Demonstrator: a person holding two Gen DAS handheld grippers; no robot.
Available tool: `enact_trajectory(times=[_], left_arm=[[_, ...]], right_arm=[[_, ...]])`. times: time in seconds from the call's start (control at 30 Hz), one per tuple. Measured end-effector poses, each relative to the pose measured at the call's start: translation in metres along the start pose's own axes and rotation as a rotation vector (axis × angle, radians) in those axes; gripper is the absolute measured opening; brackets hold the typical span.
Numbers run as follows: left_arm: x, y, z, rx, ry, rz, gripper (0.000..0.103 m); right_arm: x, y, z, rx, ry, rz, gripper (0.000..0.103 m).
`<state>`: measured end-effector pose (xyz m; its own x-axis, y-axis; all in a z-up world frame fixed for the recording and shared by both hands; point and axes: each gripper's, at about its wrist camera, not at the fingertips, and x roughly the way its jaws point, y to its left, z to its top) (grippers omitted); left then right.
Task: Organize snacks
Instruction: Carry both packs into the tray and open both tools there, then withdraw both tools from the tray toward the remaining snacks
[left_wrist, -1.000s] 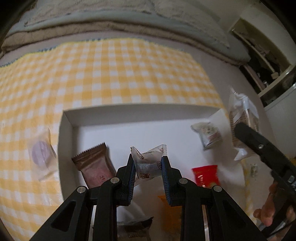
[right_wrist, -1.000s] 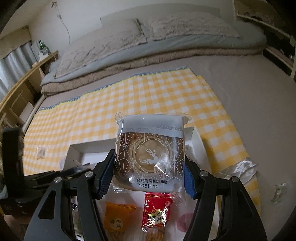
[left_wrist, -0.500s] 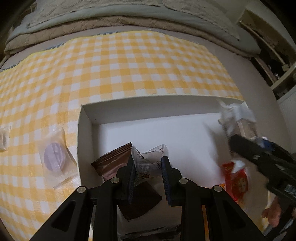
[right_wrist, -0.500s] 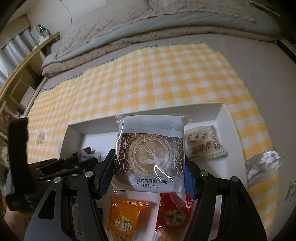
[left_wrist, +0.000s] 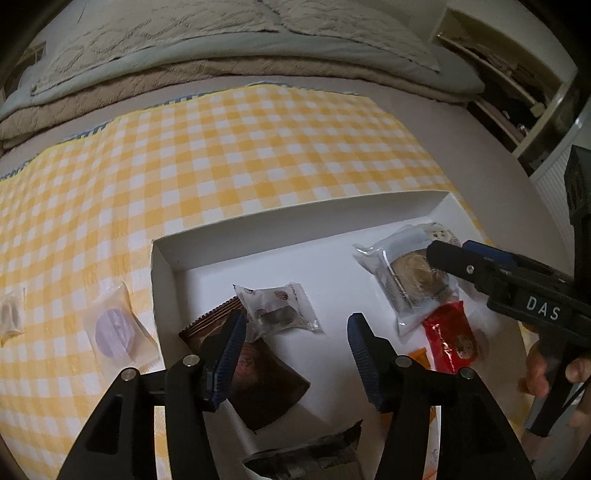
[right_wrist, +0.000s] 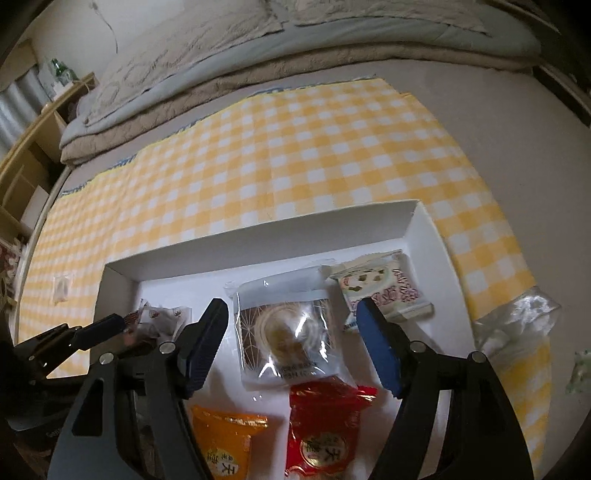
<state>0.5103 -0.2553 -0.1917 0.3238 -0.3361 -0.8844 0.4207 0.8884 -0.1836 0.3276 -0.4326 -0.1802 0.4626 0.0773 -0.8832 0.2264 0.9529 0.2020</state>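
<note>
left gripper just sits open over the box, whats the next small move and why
Probably back the left gripper up and swing it left to the purple round snack on the checked cloth. Its fingers are open and empty, the small clear packet already lies in the white box, and that snack lies outside.

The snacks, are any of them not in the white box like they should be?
Yes. A clear packet with a purple round snack lies on the yellow checked cloth just left of the white box, and another small pale packet sits farther left. The rest lie inside, some overlapping untidily.
</note>
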Motion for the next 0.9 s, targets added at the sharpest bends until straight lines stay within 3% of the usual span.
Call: enact_trajectory(times=[0.13, 0.43, 0.9], left_arm=[[-0.01, -0.007, -0.002, 0.006, -0.016, -0.002, 0.063], [-0.04, -0.012, -0.012, -0.028, -0.048, 0.018, 0.067], [-0.108, -0.002, -0.034, -0.046, -0.111, 0.059, 0.091]], right_arm=[[-0.01, -0.001, -0.004, -0.018, 0.001, 0.011, 0.076], [-0.046, -0.001, -0.018, -0.04, -0.051, 0.012, 0.079], [-0.093, 0.003, -0.035, -0.081, -0.095, -0.027, 0.103]])
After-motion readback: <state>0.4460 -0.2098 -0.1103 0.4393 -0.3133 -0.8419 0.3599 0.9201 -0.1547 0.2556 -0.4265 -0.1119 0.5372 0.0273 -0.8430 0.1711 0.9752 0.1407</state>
